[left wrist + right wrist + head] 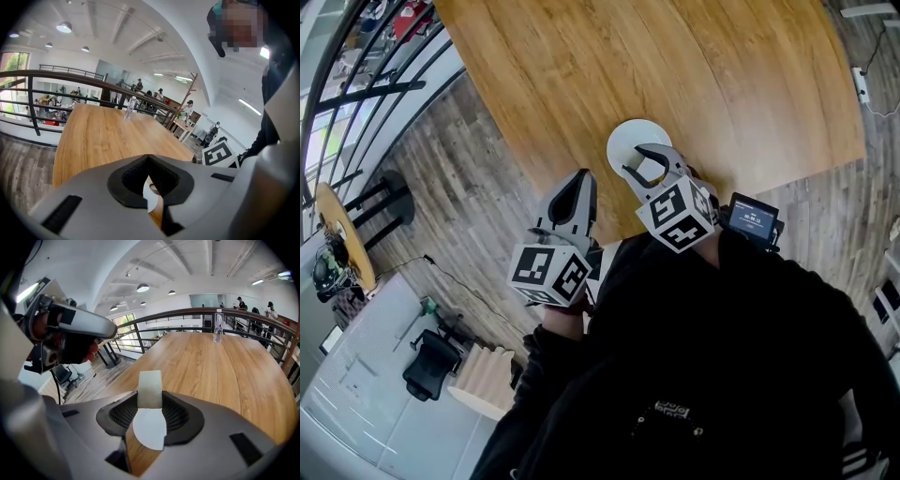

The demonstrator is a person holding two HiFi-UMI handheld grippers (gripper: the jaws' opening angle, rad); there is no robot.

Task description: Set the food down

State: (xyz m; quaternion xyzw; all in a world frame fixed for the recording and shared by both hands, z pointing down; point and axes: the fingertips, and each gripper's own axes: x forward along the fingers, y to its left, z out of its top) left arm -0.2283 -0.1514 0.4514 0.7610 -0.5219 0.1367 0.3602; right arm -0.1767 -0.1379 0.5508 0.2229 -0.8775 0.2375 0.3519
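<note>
A pale, whitish block of food (150, 386) sits upright between the jaws of my right gripper (150, 401), which is shut on it. This gripper (639, 161) hangs over a round white plate (623, 139) near the front edge of the wooden table (694, 66). Through the jaws the plate (149, 431) shows right under the food. My left gripper (580, 180) is to the plate's left, at the table's edge, shut with nothing in it. In the left gripper view the jaws of that gripper (148, 158) meet, and a sliver of the plate (152, 200) shows under them.
A clear water bottle (217, 329) stands at the table's far end by a dark railing (187, 315). Wood floor (459, 197) lies left of the table, with an office chair (429, 364) below. People stand far off beyond the railing.
</note>
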